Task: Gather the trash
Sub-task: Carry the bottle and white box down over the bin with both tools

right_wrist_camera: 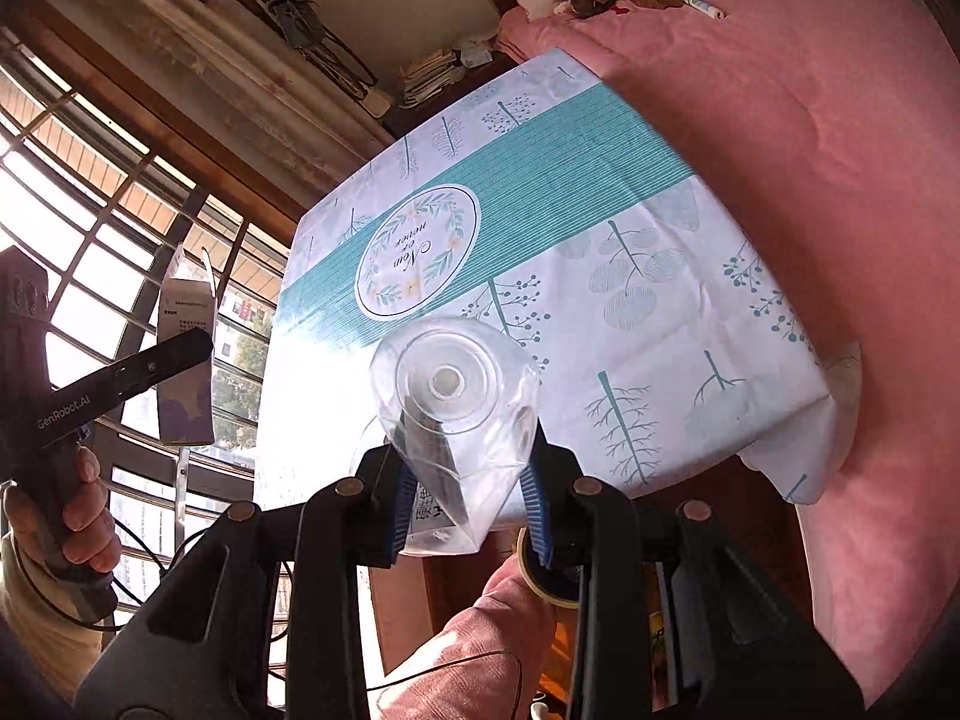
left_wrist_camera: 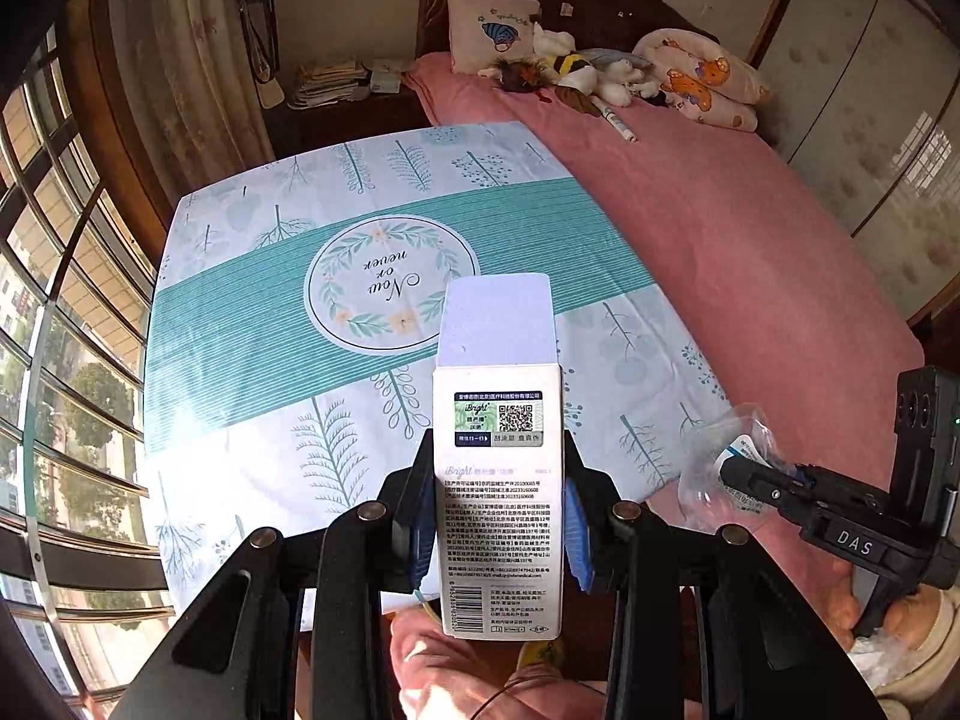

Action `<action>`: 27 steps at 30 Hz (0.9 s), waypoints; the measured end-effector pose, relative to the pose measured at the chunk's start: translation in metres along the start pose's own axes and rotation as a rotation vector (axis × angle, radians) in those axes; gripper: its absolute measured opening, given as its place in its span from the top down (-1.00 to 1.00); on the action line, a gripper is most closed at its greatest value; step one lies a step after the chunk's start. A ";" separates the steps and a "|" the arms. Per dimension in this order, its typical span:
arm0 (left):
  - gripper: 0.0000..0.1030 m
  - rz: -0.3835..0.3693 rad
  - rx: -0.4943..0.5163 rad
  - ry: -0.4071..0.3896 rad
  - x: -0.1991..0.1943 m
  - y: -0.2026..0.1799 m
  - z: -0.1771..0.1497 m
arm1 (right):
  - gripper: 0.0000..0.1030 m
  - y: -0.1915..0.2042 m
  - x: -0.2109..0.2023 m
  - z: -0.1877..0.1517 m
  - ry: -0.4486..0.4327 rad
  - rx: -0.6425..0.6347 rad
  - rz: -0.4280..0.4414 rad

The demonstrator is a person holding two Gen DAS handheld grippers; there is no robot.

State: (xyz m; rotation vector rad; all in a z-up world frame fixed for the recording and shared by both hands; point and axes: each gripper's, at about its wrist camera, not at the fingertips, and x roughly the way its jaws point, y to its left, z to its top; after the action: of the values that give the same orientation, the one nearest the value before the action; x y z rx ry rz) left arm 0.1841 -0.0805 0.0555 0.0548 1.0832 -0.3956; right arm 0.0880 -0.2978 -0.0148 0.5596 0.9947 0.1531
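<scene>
My left gripper (left_wrist_camera: pixel 498 516) is shut on a tall white printed carton box (left_wrist_camera: pixel 498 468) with a QR label, held upright above the near edge of the table. The same box (right_wrist_camera: pixel 186 360) shows at the left of the right wrist view, in the left gripper (right_wrist_camera: pixel 180 354). My right gripper (right_wrist_camera: pixel 468 510) is shut on a crushed clear plastic bottle (right_wrist_camera: pixel 456 408), its base facing the camera. In the left wrist view this bottle (left_wrist_camera: pixel 720 468) sits in the right gripper (left_wrist_camera: pixel 750 480) at the right, beside the table's corner.
A table with a white and teal leaf-print cloth (left_wrist_camera: pixel 300 276) stands ahead. A pink bed (left_wrist_camera: pixel 750 228) with pillows and plush toys (left_wrist_camera: pixel 576 75) lies to the right. A barred window (left_wrist_camera: pixel 54 330) fills the left. A dark nightstand with papers (left_wrist_camera: pixel 330 84) stands beyond.
</scene>
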 end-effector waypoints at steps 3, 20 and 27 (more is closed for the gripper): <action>0.33 0.019 -0.040 0.004 -0.004 -0.001 -0.034 | 0.47 0.007 0.000 -0.019 0.027 -0.037 0.007; 0.33 0.081 -0.110 0.132 0.043 0.039 -0.171 | 0.47 0.018 0.071 -0.117 0.254 -0.121 -0.078; 0.33 0.068 -0.105 0.223 0.096 0.052 -0.201 | 0.47 0.009 0.113 -0.150 0.318 -0.118 -0.129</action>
State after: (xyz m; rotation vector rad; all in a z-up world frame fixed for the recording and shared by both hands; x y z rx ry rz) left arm 0.0700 -0.0124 -0.1306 0.0430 1.3169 -0.2748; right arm 0.0271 -0.1919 -0.1579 0.3671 1.3181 0.1880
